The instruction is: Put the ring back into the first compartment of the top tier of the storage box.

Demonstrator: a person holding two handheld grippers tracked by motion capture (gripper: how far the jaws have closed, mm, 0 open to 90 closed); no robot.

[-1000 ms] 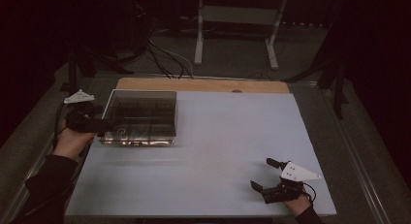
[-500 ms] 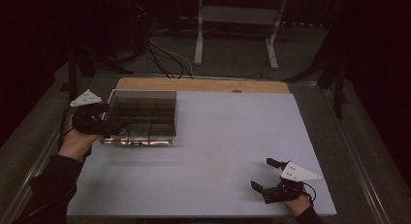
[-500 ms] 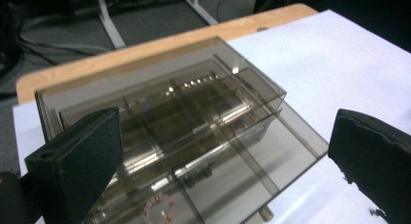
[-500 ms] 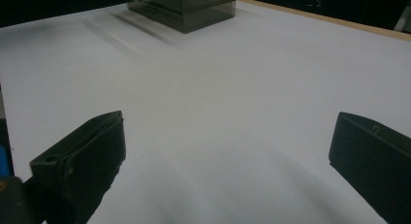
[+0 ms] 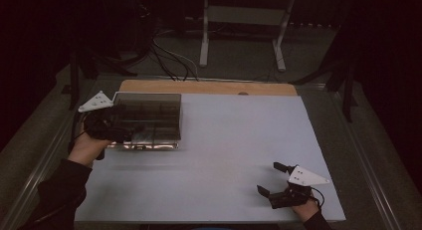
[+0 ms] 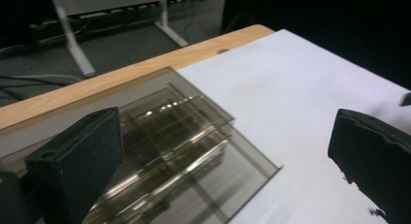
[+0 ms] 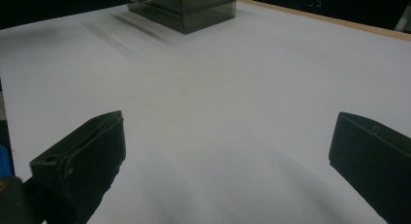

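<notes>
Left tongs shifted over smoky box, compartment contents indistinct

White sheet covers most of table; bare wooden strip along far edge, also in left gripper view. Smoked clear plastic box with dividers sits at the sheet's far-left corner, seen close in left gripper view and far off in right gripper view. Behind table: dark floor, white metal stand legs, black cables lying on floor. Dark stand at right. Room dim.
</notes>
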